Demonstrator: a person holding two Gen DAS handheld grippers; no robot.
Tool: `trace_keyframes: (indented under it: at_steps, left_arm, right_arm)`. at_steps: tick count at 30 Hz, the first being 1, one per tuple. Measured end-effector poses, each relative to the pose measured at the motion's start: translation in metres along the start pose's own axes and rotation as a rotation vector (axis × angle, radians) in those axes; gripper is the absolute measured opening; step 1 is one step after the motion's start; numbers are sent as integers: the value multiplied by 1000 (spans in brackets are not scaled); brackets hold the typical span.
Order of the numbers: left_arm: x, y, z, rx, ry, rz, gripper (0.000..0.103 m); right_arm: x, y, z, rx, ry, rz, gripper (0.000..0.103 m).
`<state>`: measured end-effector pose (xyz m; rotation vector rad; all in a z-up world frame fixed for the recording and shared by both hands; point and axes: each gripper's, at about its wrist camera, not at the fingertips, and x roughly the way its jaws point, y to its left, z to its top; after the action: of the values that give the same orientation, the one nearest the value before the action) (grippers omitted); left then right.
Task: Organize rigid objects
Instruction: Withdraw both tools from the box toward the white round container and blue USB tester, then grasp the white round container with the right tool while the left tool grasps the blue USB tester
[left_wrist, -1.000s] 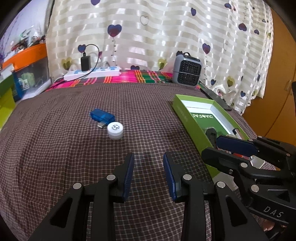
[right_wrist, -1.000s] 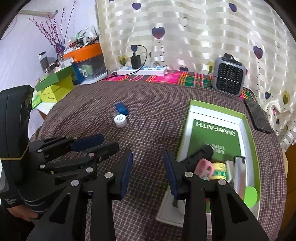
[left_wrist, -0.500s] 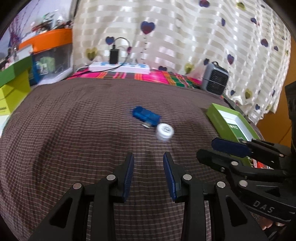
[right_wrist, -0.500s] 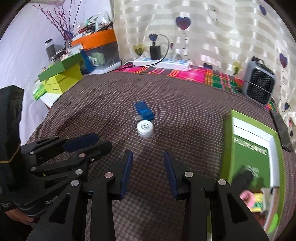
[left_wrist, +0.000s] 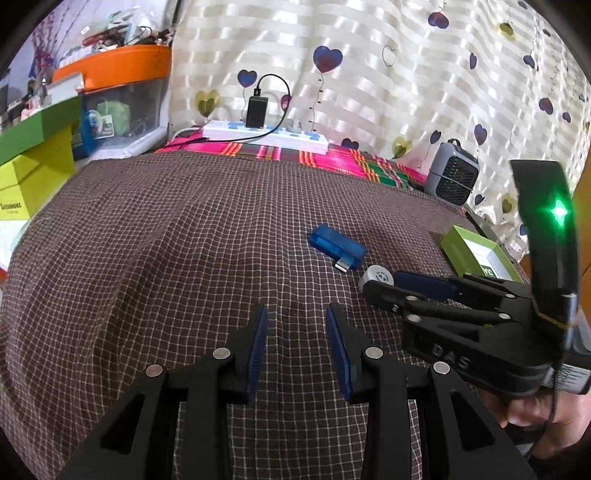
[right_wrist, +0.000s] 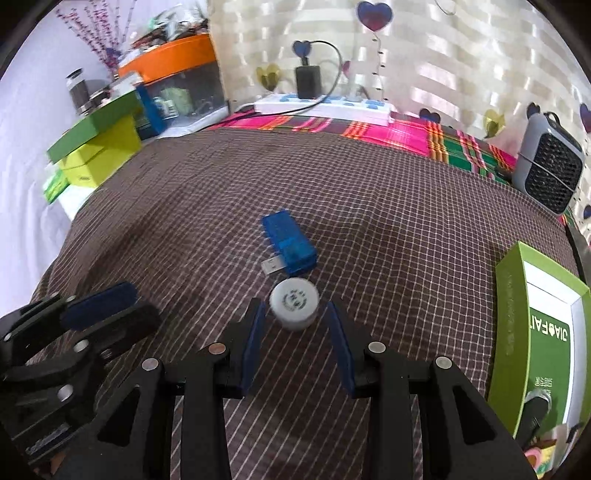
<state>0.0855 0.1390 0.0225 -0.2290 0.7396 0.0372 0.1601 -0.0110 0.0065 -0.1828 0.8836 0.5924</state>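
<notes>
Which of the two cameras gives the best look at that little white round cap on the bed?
The right wrist view. There the white cap sits whole and close, just ahead of the open right gripper. In the left wrist view the cap is farther off and partly hidden behind the right gripper's fingers.

Both tongs are black plastic with open triangular cut-outs in the arms, round silver screw heads at the joints and flat blue pads lining the inner faces. On the left tongs (left_wrist: 297, 350) the pads are plain. The right tongs (right_wrist: 295, 347) carry raised "DAS" lettering on the side, a black upright housing with a green light and a white label.
</notes>
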Motion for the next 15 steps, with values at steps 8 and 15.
trace_keyframes:
  at_steps: [8, 15]
  left_arm:
    - [7, -3, 9, 32, 11, -30, 32]
    - [21, -12, 17, 40, 46, -72, 32]
  right_arm:
    - [6, -1, 1, 5, -1, 2, 29]
    - [-11, -9, -6, 28, -29, -5, 29]
